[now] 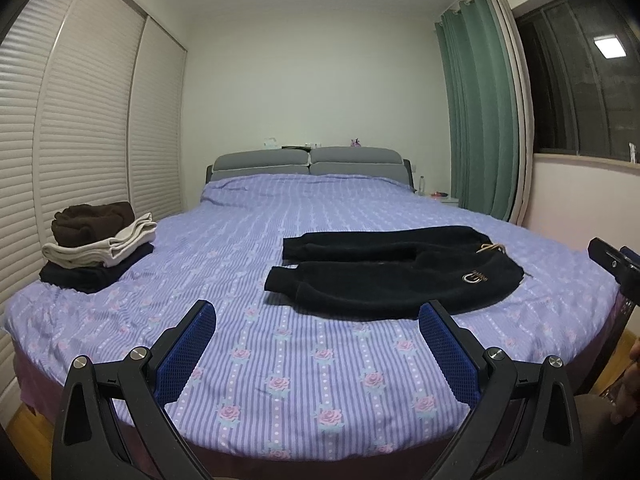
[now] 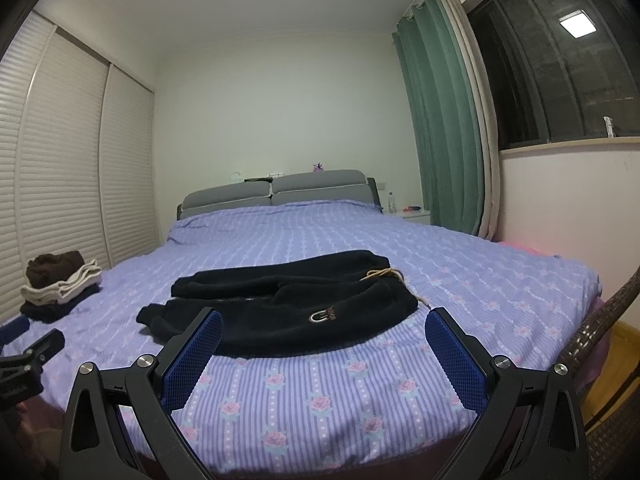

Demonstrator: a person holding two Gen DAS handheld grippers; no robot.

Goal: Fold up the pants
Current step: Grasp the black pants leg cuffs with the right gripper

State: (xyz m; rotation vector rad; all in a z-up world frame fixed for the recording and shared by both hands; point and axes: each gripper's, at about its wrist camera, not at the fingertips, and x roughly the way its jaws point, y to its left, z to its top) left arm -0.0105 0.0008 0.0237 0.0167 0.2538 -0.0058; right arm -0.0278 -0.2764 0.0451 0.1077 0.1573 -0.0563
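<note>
1. The left gripper [image 1: 316,320] is hanging over the near edge of the bed [image 1: 320,380], its 2 blue fingers [image 1: 188,356] wide apart and holding nothing.
2. The right gripper [image 2: 322,326] is gaping too, empty, just before the black pants [image 2: 288,312].
3. The pants are lying flat on the bed, legs pointing left.
4. A pile of folded clothes [image 1: 96,244] is sitting far left.
</note>
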